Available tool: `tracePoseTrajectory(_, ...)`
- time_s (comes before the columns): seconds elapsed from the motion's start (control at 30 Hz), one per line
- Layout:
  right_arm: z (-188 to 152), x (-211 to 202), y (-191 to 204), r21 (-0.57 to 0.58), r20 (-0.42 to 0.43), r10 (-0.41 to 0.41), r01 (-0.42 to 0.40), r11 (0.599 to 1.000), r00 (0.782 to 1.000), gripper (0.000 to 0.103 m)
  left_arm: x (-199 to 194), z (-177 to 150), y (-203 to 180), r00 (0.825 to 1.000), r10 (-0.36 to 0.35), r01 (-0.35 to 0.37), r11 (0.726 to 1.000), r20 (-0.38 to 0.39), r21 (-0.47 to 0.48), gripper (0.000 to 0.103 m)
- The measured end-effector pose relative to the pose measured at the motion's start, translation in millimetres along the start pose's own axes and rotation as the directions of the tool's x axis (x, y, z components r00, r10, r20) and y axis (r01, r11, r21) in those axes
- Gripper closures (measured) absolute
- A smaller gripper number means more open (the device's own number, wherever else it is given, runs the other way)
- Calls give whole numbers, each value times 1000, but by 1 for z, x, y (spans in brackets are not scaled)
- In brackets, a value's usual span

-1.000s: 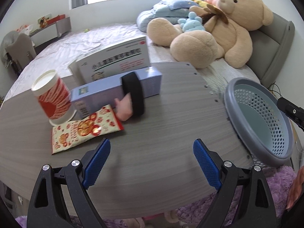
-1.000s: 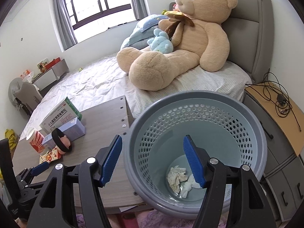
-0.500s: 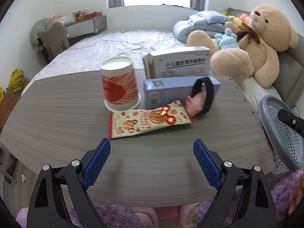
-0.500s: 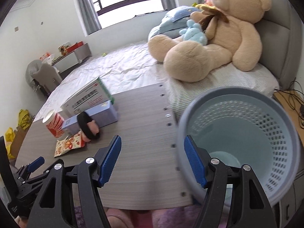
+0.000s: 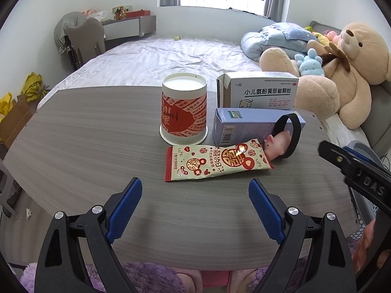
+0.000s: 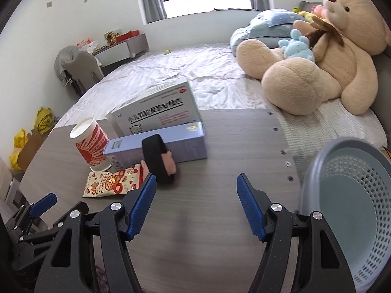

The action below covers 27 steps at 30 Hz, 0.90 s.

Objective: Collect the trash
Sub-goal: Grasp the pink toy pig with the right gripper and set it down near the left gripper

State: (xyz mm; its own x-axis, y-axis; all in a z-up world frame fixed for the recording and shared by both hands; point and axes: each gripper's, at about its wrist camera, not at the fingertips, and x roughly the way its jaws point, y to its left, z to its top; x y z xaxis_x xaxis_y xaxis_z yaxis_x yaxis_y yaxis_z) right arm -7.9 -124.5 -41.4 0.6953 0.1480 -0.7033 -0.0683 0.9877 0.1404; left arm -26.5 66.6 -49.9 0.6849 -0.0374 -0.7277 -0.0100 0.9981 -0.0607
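Grey wood-grain surface (image 5: 85, 146) carries a snack wrapper (image 5: 216, 162) lying flat, just ahead of the left gripper (image 5: 195, 204). Both the left and right gripper (image 6: 195, 204) have fingers spread wide, holding nothing. Basket (image 6: 342, 195) stands at the surface's right edge.

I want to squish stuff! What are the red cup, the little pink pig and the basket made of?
The red cup looks like matte paper: printed wrap, thin rolled rim. The pink pig seems soft rubber or squishy foam, smooth and rounded; hard to tell which. The basket looks like hard plastic, grey-blue, with moulded rows of holes.
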Motion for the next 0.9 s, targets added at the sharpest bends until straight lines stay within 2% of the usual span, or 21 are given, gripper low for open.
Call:
tracePoseTrajectory(0.2, 16, 26, 19, -36, -20, 21, -22, 999, 1000, 38, 3, -1, 0, 1000, -1, 1, 1000, -11, 1, 16)
tracePoseTrajectory(0.33, 21, 42, 26, -51, -43, 18, -20, 999, 999, 49, 4, -1, 0, 1000, -2, 2, 1000, -15, 0, 16)
tracePoseTrajectory(0.37, 22, 45, 27, -51, -47, 20, -23, 998, 999, 52, 4, -1, 1, 1000, -3, 3, 1000, -16, 1, 16)
tracePoseTrajectory(0.43, 22, 49, 27, -56, -62, 29, -33, 998, 998, 74, 5, -1, -1, 1000, -6, 6, 1000, -19, 3, 16)
tracePoseTrajectory(0.5, 21, 47, 28, -65, -53, 31, -34, 997, 998, 84, 6, 0, -2, 1000, -8, 8, 1000, -21, 6, 16)
tracePoseTrajectory(0.7, 21, 32, 17, -30, -21, 54, -54, 998, 998, 85, 6, 0, -3, 1000, -12, 12, 1000, -19, 5, 16)
tracePoseTrajectory(0.9, 23, 10, 3, 26, 18, 111, -111, 993, 994, 85, 6, 0, -3, 1000, -12, 12, 1000, -18, 4, 16)
